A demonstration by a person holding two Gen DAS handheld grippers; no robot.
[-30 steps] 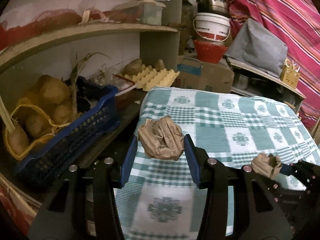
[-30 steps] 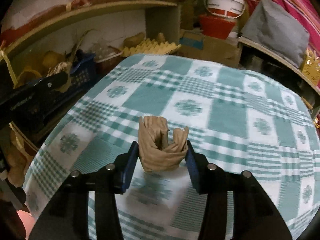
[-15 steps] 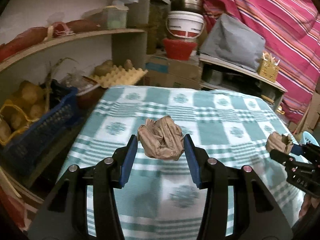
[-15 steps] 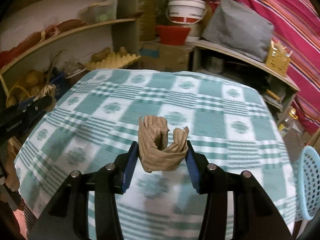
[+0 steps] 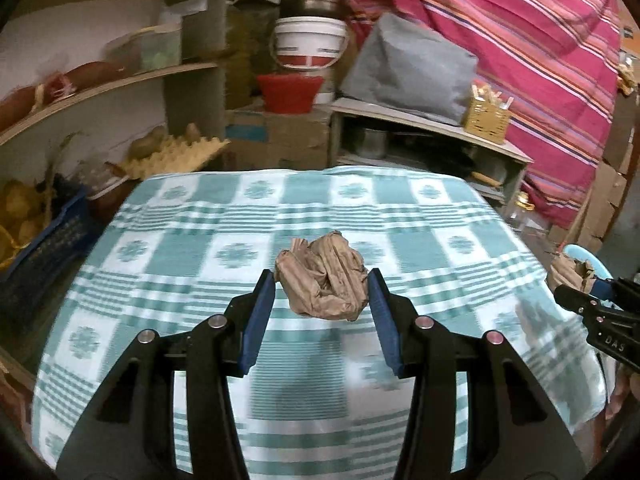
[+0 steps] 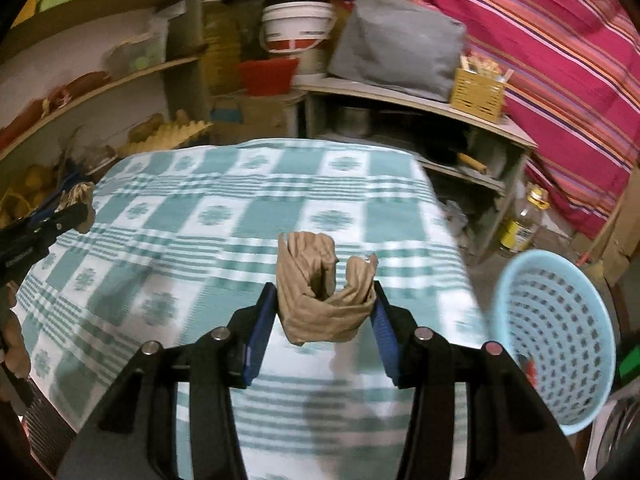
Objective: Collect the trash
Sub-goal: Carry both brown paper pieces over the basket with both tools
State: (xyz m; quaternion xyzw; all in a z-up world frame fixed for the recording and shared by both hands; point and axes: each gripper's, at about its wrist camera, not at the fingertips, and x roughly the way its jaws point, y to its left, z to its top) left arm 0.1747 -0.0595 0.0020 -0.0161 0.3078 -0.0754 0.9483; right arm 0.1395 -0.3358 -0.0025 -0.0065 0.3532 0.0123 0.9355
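Note:
My left gripper (image 5: 322, 286) is shut on a crumpled ball of brown paper (image 5: 322, 280), held above the green-and-white checked tablecloth (image 5: 200, 248). My right gripper (image 6: 325, 300) is shut on a second, folded wad of brown paper (image 6: 320, 304), held over the right part of the table. A light blue perforated plastic basket (image 6: 560, 340) stands low beyond the table's right edge, to the right of my right gripper. In the left wrist view the right gripper (image 5: 576, 284) with its paper shows at the right edge. In the right wrist view the left gripper (image 6: 76, 204) shows at the left.
Shelves on the left carry a blue crate of potatoes (image 5: 36, 240) and egg trays (image 5: 176, 156). Behind the table stand cardboard boxes, a red bowl (image 5: 290, 92), a white bucket (image 5: 310, 46) and a low shelf with a grey cover (image 5: 412, 68). An oil bottle (image 6: 524, 220) stands on the floor.
Both grippers have swung to the right across the table, each still holding its paper. The blue basket has come into the right wrist view and the potato crate has slid to the left edge.

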